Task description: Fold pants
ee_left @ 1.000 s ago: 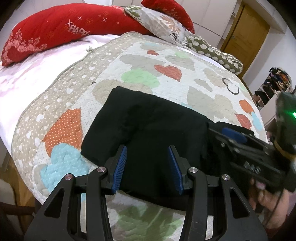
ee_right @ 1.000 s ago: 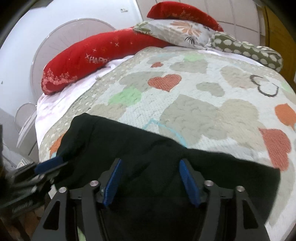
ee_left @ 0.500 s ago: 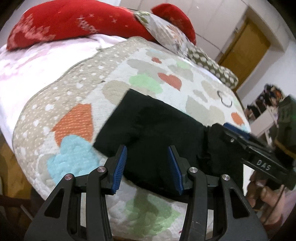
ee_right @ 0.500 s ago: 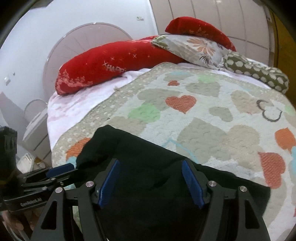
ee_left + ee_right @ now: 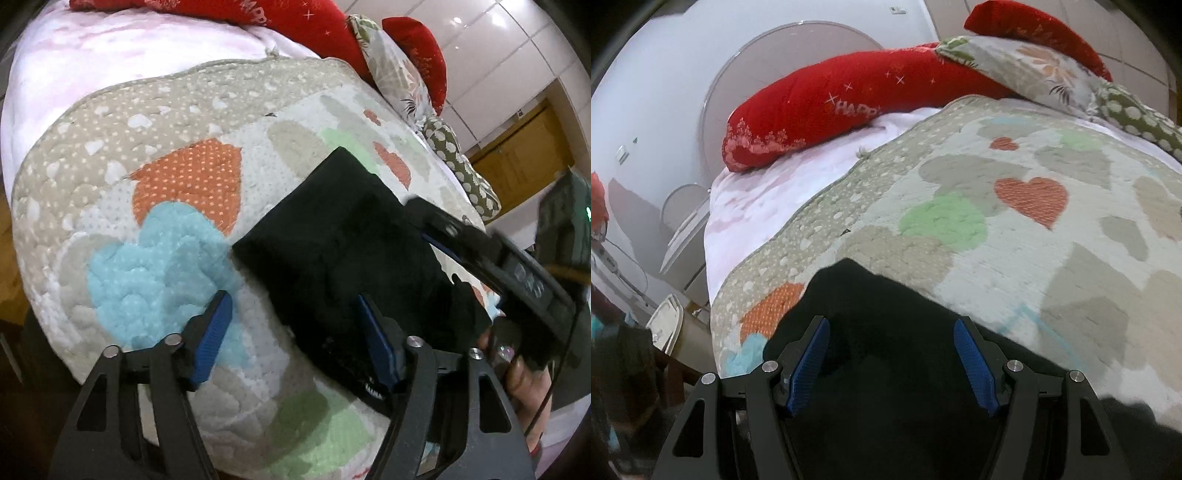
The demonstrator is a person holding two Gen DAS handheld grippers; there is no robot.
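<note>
The folded black pants lie on the heart quilt, below the red pillow lettered "HAPP". Left gripper and right gripper both hover spread apart, gripping nothing.

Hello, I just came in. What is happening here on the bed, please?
A person is folding black pants on a heart-patterned quilt, with a handheld gripper in each hand. The pants lie in a compact dark bundle near the quilt's edge. The left gripper is open at the bundle's corner, gripping nothing. The right gripper is open above the fabric.
</note>
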